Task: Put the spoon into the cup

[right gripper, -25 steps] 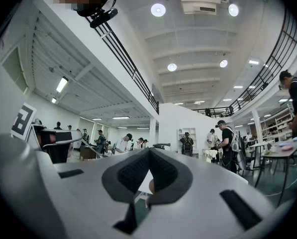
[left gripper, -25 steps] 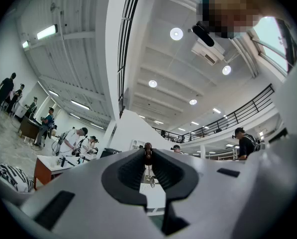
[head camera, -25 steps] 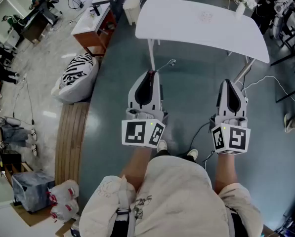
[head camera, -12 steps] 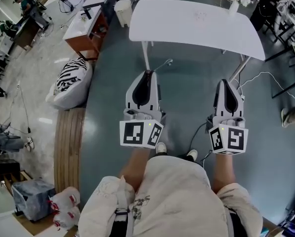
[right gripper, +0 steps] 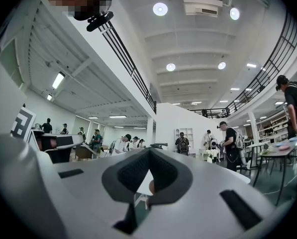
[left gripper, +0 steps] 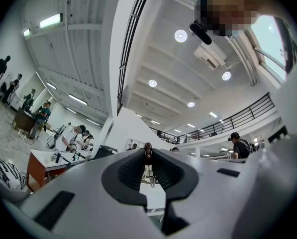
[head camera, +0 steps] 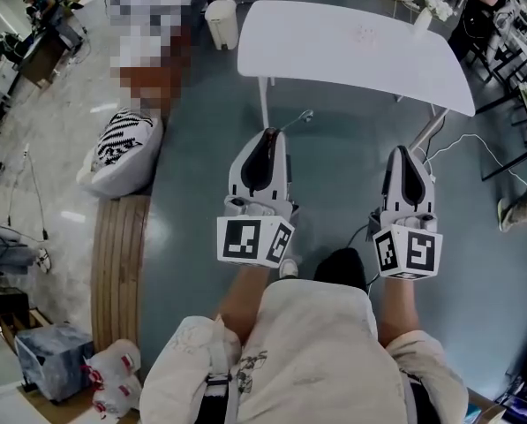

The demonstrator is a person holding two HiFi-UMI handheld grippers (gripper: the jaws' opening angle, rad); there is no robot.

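Striding on, the person's dark shoe (head camera: 341, 268) has swung up between the two forearms since a moment ago. Ahead, over the grey floor (head camera: 201, 193), stands the white worktop (head camera: 334, 51). Left tongs (head camera: 268, 132) are nipped almost closed on the spoon (head camera: 298, 118), which is up in the air, its thin stem jutting from the tips toward the worktop's near edge. Right tongs (head camera: 406, 149), alongside and apart, are pinched together at the tips with nothing in them.
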